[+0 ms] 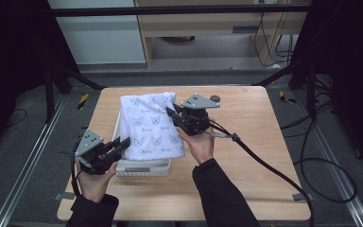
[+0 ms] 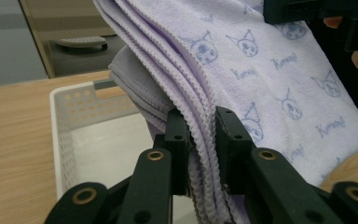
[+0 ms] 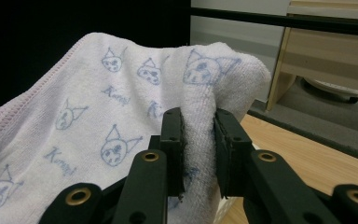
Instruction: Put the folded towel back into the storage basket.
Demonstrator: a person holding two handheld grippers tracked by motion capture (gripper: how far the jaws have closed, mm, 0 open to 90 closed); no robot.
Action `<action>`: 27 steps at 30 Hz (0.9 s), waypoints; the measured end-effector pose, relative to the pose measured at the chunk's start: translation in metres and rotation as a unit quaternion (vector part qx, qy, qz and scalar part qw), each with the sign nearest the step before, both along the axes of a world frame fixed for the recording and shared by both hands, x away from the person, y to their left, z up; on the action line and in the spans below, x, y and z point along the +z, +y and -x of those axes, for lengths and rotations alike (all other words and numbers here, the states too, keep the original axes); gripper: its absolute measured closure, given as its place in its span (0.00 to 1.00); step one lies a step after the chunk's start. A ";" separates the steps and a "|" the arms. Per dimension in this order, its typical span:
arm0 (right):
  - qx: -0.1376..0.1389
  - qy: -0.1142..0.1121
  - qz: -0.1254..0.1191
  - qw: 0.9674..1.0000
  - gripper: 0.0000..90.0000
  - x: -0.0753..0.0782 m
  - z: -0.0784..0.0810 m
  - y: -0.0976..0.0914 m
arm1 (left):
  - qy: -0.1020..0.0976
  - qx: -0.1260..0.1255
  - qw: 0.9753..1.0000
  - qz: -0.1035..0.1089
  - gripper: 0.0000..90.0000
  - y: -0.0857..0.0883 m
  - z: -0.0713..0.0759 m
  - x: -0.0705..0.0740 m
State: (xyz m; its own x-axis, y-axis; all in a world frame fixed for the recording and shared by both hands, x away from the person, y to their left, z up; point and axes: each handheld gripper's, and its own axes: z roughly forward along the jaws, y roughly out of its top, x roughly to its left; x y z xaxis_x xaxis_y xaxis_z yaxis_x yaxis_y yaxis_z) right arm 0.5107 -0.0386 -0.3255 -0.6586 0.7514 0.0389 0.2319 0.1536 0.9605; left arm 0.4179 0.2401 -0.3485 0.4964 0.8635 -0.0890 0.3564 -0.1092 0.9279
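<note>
Item: folded cat-print towel, held over the white basket at table centre. We note left gripper clamping its 7 o'clock corner, right gripper its 2 o'clock fold. Placement seems unfinished; lowering and release probably remain.

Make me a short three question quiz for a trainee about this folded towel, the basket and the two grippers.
1. True or false: the left gripper is shut on the towel.
2. What lies under the towel? A) white basket B) metal pan C) cardboard box
3. Which part of the towel does the right gripper pinch?

Key
1. True; its jaws clamp the stacked stitched edges.
2. A.
3. A bunched fold at the far right corner in the high view.
</note>
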 end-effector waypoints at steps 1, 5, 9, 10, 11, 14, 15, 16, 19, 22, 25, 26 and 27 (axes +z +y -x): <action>0.000 0.000 0.000 1.000 0.84 0.000 0.000 0.000 | 0.000 0.000 1.000 0.000 0.84 0.000 0.000 0.000; 0.003 0.005 -0.004 1.000 0.84 -0.003 -0.006 0.009 | 0.005 0.009 1.000 0.004 0.84 0.009 -0.003 -0.003; 0.004 0.003 -0.001 1.000 0.84 -0.005 -0.010 0.018 | 0.007 0.016 1.000 0.001 0.84 0.013 -0.005 -0.005; 0.004 0.004 0.000 1.000 0.84 -0.006 -0.010 0.020 | 0.008 0.019 1.000 0.002 0.84 0.015 -0.006 -0.005; 0.005 0.004 -0.001 1.000 0.84 -0.006 -0.011 0.021 | 0.009 0.021 1.000 0.003 0.84 0.016 -0.007 -0.006; 0.006 0.008 -0.009 1.000 0.84 -0.008 -0.014 0.022 | 0.010 0.022 1.000 0.004 0.84 0.019 -0.008 -0.007; 0.006 0.013 -0.011 1.000 0.84 -0.011 -0.017 0.023 | 0.012 0.024 1.000 0.005 0.84 0.021 -0.009 -0.007; 0.006 0.013 -0.011 1.000 0.84 -0.011 -0.017 0.023 | 0.012 0.024 1.000 0.005 0.84 0.021 -0.009 -0.007; 0.006 0.017 -0.013 1.000 0.84 -0.015 -0.021 0.026 | 0.015 0.028 0.999 0.002 0.84 0.023 -0.012 -0.010; 0.007 0.019 -0.013 1.000 0.84 -0.017 -0.022 0.027 | 0.017 0.030 0.999 0.001 0.84 0.023 -0.014 -0.012; 0.007 0.021 -0.013 1.000 0.84 -0.020 -0.025 0.029 | 0.018 0.032 0.999 -0.001 0.84 0.024 -0.015 -0.013; 0.006 0.021 -0.008 1.000 0.84 -0.021 -0.027 0.031 | 0.017 0.033 0.999 -0.002 0.84 0.025 -0.016 -0.014; 0.006 0.019 -0.005 1.000 0.84 -0.021 -0.027 0.033 | 0.017 0.033 0.999 -0.002 0.84 0.025 -0.016 -0.014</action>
State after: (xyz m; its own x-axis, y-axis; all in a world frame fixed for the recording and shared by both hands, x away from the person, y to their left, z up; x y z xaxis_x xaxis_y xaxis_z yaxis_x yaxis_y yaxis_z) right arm 0.5380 -0.0060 -0.3465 -0.6661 0.7424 0.0719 0.2658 0.1463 0.9529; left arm 0.4343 0.2652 -0.3626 0.4345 0.8949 -0.1018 0.3952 -0.0879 0.9144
